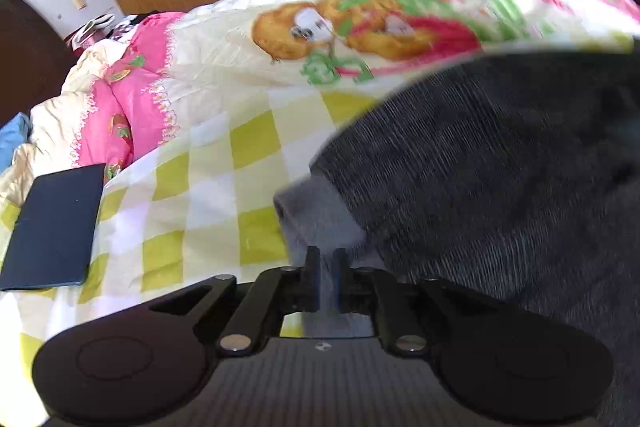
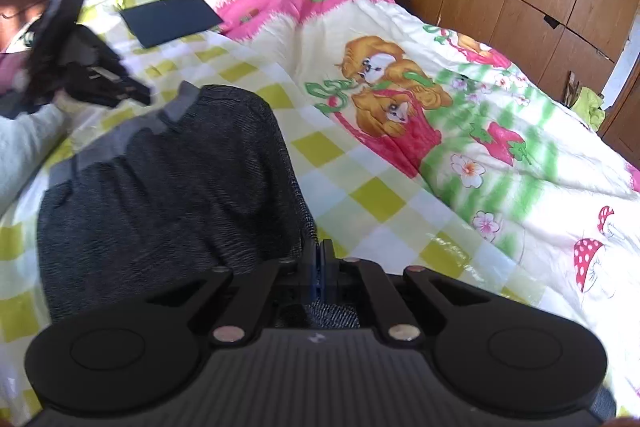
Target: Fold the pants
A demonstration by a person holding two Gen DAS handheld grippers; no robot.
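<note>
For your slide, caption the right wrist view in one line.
Right gripper shut on dark grey pants over a checked bedsheet.

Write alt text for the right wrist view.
The right gripper is shut on the dark grey pants lying on a checked bedsheet. The left gripper holds their lighter waistband, beside a cartoon quilt.
</note>
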